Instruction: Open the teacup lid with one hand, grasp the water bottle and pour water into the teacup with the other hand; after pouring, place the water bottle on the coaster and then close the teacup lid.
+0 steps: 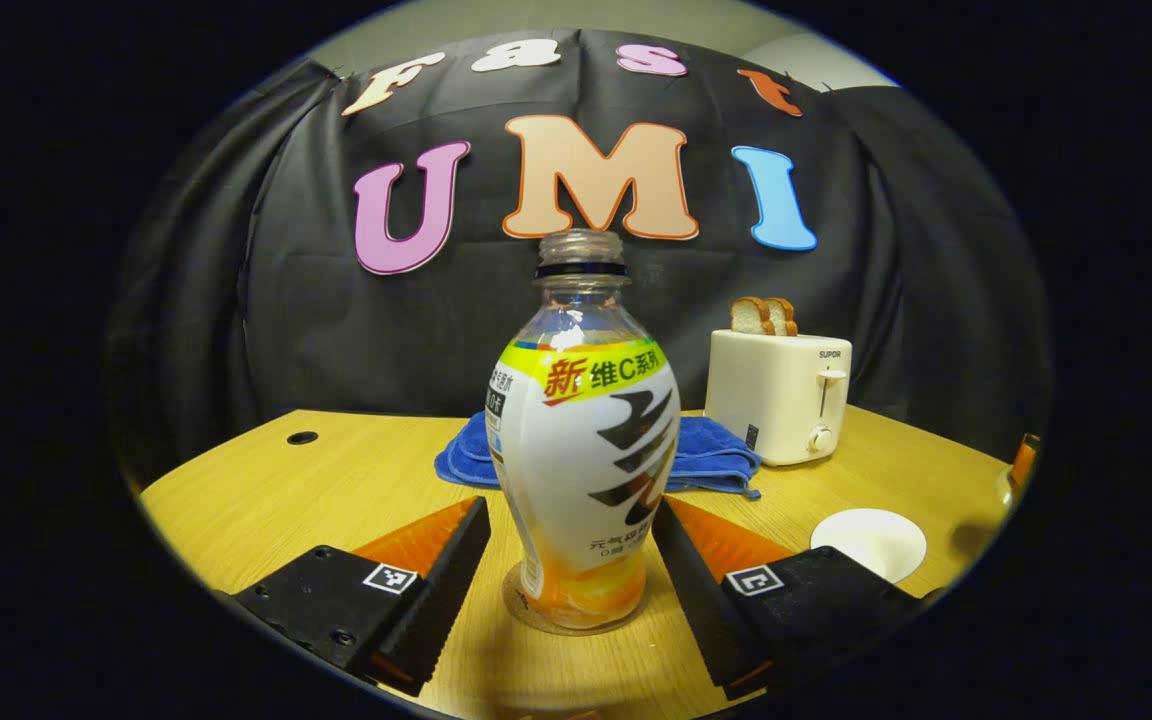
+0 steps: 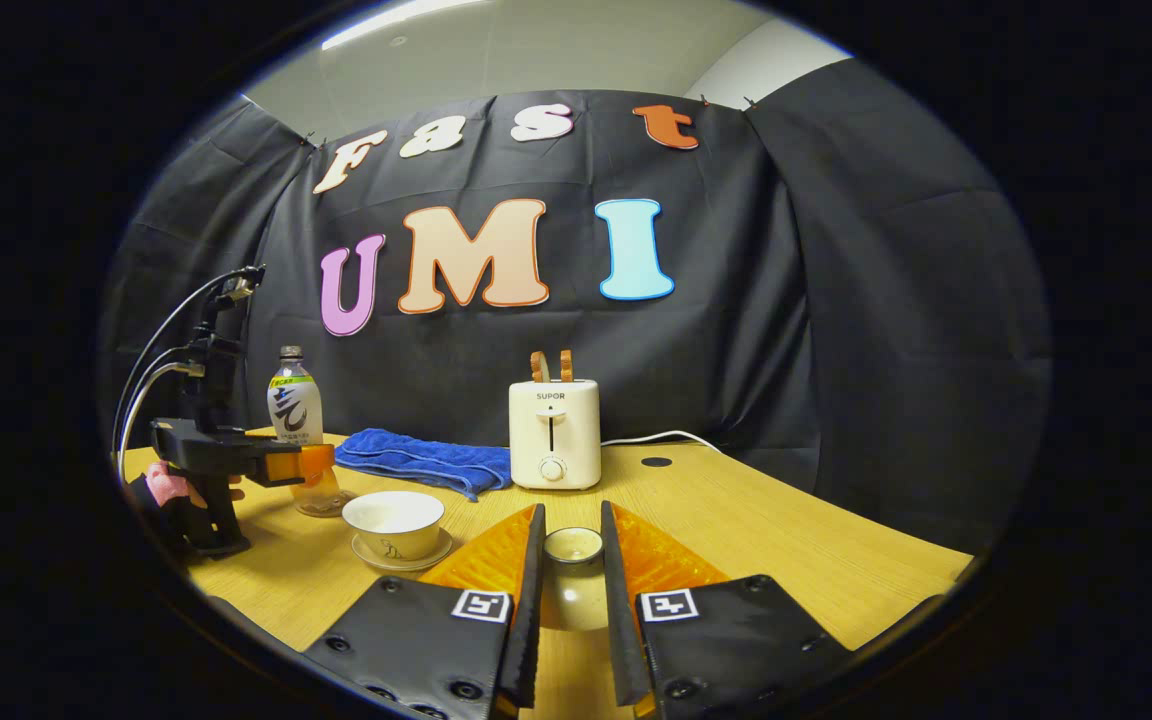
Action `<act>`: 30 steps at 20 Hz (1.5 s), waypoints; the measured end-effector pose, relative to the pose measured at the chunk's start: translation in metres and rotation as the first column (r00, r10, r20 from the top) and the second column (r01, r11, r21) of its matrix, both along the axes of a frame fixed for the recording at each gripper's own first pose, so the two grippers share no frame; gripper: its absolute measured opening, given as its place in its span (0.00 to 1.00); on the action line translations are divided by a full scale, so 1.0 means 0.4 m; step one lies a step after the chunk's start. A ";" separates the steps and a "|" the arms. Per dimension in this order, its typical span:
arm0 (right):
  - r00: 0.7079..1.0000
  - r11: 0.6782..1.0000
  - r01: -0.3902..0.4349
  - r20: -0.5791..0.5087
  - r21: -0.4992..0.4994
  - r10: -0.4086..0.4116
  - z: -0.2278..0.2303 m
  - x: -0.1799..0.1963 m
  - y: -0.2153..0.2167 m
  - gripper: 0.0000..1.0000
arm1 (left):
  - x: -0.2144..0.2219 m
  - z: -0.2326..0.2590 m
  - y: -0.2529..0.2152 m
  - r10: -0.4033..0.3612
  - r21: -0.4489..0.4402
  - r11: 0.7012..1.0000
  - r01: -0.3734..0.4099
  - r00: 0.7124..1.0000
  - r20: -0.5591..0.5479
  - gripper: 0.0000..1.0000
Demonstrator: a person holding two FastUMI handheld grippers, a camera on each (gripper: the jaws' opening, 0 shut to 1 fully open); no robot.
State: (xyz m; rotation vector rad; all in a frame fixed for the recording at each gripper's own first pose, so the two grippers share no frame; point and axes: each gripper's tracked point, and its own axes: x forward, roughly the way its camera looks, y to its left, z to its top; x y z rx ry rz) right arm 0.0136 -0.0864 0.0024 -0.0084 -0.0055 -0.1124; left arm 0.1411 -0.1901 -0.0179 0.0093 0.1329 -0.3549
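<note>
The water bottle, uncapped with a white, yellow and orange label, stands upright on a round coaster. My left gripper is open, one finger on each side of the bottle's lower body, close to it. The right gripper view shows the bottle at the far left with the left gripper and a hand around its base. My right gripper is shut on the teacup lid, holding it above the table. The white teacup sits uncovered on its saucer, left of the lid; the teacup is also at right in the left gripper view.
A cream toaster with two bread slices stands at the back centre, a white cable running to its right. A folded blue towel lies between toaster and bottle. The wooden table has a small round hole.
</note>
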 end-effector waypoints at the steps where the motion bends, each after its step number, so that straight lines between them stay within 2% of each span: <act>1: 1.000 1.000 -0.003 -0.001 0.000 0.003 -0.001 0.000 0.001 0.33 | -0.006 0.008 0.001 -0.001 0.004 1.000 0.001 1.000 0.020 0.95; 6: 1.000 1.000 -0.022 0.000 0.001 0.022 0.000 0.005 0.013 0.33 | -0.051 0.060 0.021 0.020 -0.051 0.999 -0.013 0.990 0.141 0.95; 9: 1.000 1.000 -0.017 0.001 0.001 0.017 -0.001 0.020 0.020 0.33 | -0.091 0.052 0.042 0.018 -0.047 0.999 -0.011 0.991 0.136 0.95; 13: 0.996 0.996 -0.088 -0.006 0.004 0.088 -0.008 0.068 0.088 0.33 | -0.142 0.056 0.087 0.027 -0.043 0.999 -0.021 0.990 0.137 0.95; 18: 0.988 0.988 -0.157 -0.011 0.007 0.157 -0.013 0.126 0.161 0.33 | -0.200 0.053 0.178 0.079 -0.042 0.996 -0.074 0.988 0.136 0.95; 21: 0.984 0.984 -0.180 -0.010 0.009 0.180 -0.014 0.154 0.196 0.33 | -0.223 0.053 0.246 0.151 -0.039 0.988 -0.147 0.979 0.136 0.95; 23: 0.975 0.975 -0.221 -0.011 0.012 0.221 -0.016 0.173 0.233 0.33 | -0.236 0.053 0.278 0.190 -0.038 0.982 -0.186 0.973 0.134 0.95; 27: 0.935 0.935 -0.353 -0.015 0.019 0.353 -0.022 0.212 0.326 0.33 | -0.245 0.050 0.313 0.240 -0.037 0.971 -0.238 0.962 0.132 0.94; 30: 0.918 0.918 -0.395 -0.026 0.023 0.396 -0.024 0.239 0.369 0.33 | -0.253 0.052 0.345 0.303 -0.036 0.953 -0.301 0.944 0.129 0.95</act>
